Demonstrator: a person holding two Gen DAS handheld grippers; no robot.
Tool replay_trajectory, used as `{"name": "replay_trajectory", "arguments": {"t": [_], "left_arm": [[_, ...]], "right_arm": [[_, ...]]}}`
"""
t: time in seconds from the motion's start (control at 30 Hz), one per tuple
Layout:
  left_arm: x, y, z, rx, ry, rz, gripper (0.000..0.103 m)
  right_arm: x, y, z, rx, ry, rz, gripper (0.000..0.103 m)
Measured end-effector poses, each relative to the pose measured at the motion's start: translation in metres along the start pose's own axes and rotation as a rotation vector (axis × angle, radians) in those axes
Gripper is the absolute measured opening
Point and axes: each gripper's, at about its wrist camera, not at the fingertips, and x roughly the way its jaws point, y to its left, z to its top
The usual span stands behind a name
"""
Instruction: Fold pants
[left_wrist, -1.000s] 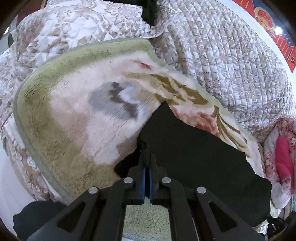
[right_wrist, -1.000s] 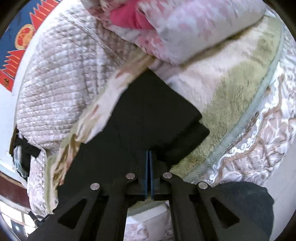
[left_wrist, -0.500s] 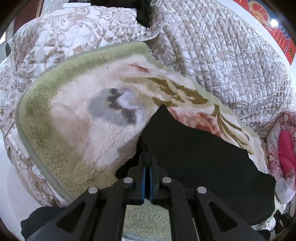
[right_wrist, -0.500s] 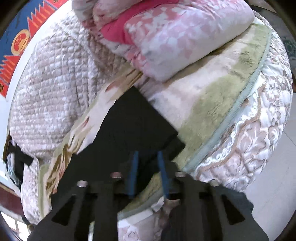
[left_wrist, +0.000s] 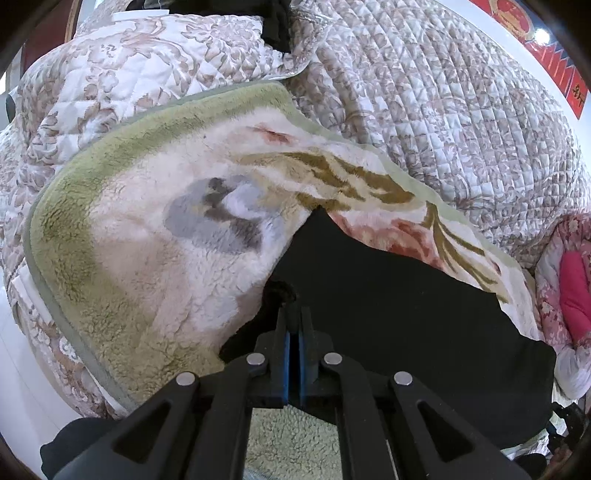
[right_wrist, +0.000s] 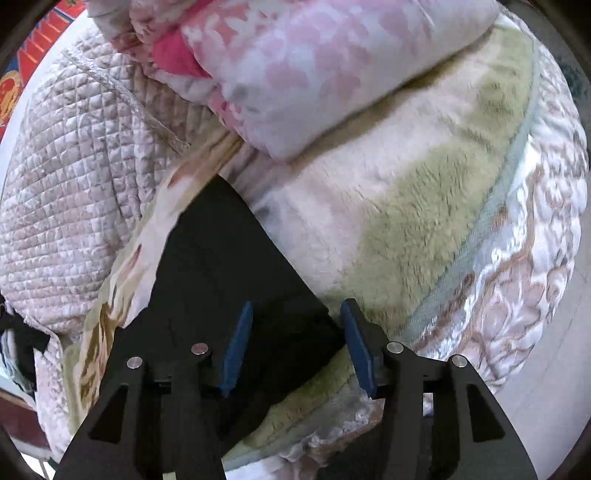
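Black pants (left_wrist: 388, 302) lie folded on a fleece blanket (left_wrist: 147, 240) with a green border and flower print. My left gripper (left_wrist: 294, 314) is shut on a bunched edge of the pants at their left end. In the right wrist view the pants (right_wrist: 214, 266) taper to a corner near the blanket's edge. My right gripper (right_wrist: 297, 308) hangs over that corner with its jaws opening. The cloth lies between the blue pads (right_wrist: 238, 343), which do not press on it.
A quilted beige bedcover (left_wrist: 443, 92) rises behind the blanket. A folded pink flowered quilt (right_wrist: 314, 66) lies on the blanket just beyond the pants. A dark garment (left_wrist: 275, 22) sits at the far top. The bed edge drops to pale floor (right_wrist: 554, 369).
The right jaws were shut on the pants corner and have opened, letting the cloth go; that gripper shifted a little over the corner. The left gripper stays shut in about the same place.
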Motion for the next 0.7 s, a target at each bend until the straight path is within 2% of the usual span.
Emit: {"name": "replay_trajectory", "arguments": {"t": [0.03,0.13,0.2,0.27,0.33,0.37,0.43,0.53,0.6,0.7], "left_arm": [[0.000,0.000,0.001,-0.001,-0.001,-0.001,0.005],[-0.007,-0.001,0.004,0.007,-0.024,-0.003,0.005],[-0.013,-0.001,0.007,0.015,-0.043,-0.005,0.004],[-0.018,0.001,0.009,0.015,-0.055,-0.010,0.004],[-0.016,0.003,0.008,0.021,-0.053,0.003,0.005],[-0.011,0.004,0.006,0.024,-0.038,0.015,0.005],[0.001,0.008,0.001,0.016,0.017,0.037,0.005],[0.001,0.006,-0.001,0.030,0.016,0.043,0.005],[-0.001,0.004,0.001,0.047,0.013,0.043,0.005],[-0.009,0.006,0.004,0.040,-0.018,0.068,0.008]], "right_arm": [[-0.007,0.002,0.001,-0.016,-0.032,-0.006,0.011],[-0.030,0.008,0.006,-0.037,-0.076,0.049,0.006],[-0.045,0.013,0.005,-0.047,-0.097,0.070,0.005],[-0.050,0.015,0.002,-0.065,-0.096,0.051,0.005],[-0.033,0.011,-0.002,-0.077,-0.037,-0.018,0.006],[-0.025,0.004,-0.005,-0.056,0.000,-0.039,0.006],[-0.019,-0.001,-0.009,-0.049,0.021,-0.067,0.008],[-0.027,0.008,-0.007,-0.080,-0.016,-0.080,0.012],[-0.036,0.022,-0.008,-0.145,-0.060,-0.110,0.014],[-0.048,0.053,-0.020,-0.272,-0.108,-0.052,0.024]]}}
